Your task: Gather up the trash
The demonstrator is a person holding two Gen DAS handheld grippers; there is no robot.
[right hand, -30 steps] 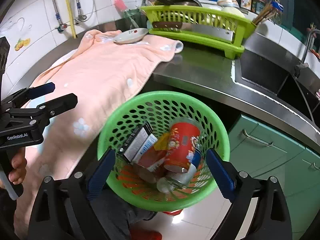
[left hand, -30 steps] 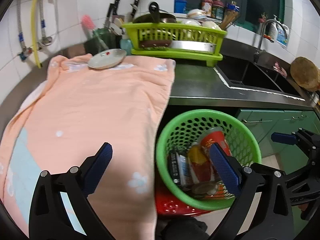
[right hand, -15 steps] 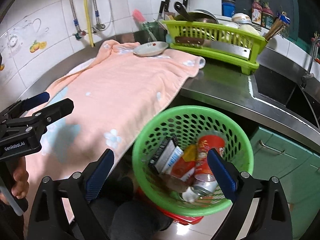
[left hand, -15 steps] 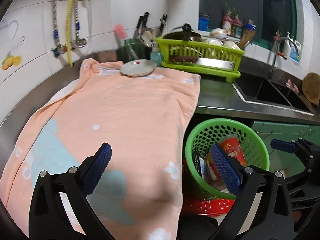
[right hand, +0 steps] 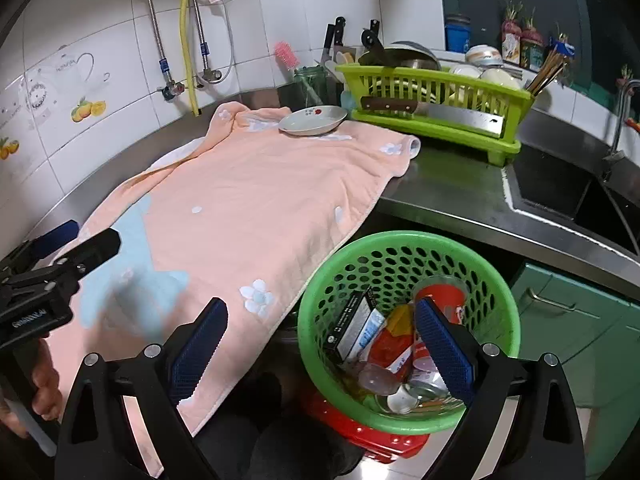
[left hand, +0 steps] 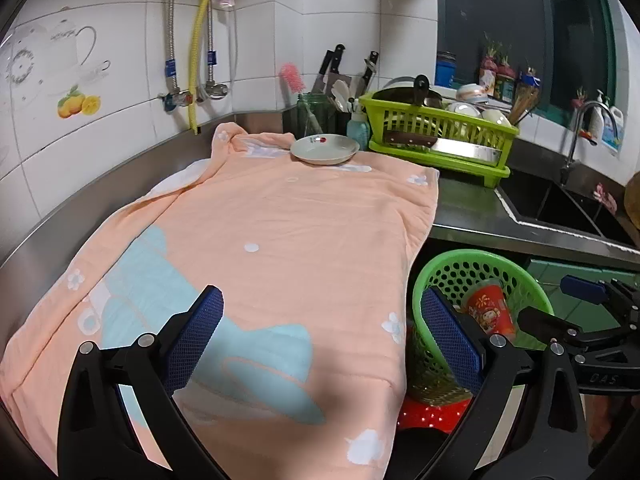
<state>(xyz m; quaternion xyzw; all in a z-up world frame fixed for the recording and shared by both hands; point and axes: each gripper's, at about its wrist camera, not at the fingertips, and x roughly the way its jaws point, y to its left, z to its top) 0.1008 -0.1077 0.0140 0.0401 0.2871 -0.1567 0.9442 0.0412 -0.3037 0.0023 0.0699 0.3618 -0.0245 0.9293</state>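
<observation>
Peach towel (left hand: 280, 248), the biggest thing before me, lies spread over the steel counter (right hand: 452, 196) from the back wall to the front edge, and it now fills far more of both views than a second ago: I have pulled both tongs up and back from the green basket (right hand: 472, 256). I take that to mean the last piece has been dropped and I am looking for more. The towel's top is bare apart from a small white dish (left hand: 325, 149) at its far edge, so I judge the collecting nearly done.

The basket sits below the counter's front edge, on something red, and holds the trash: a red paper cup (left hand: 489, 312), a dark carton (right hand: 349, 325), wrappers and a can end. My left tongs (left hand: 320, 344) hover over the towel's near end, fingers wide apart and empty. My right tongs (right hand: 318, 348) hang between the towel's edge and the basket, equally spread, holding nothing.

Behind, a lime dish rack (right hand: 436, 96) with a cleaver stands at the counter's back edge by the sink (left hand: 560, 208). Only the overhanging towel edge crowds the basket's rim.
</observation>
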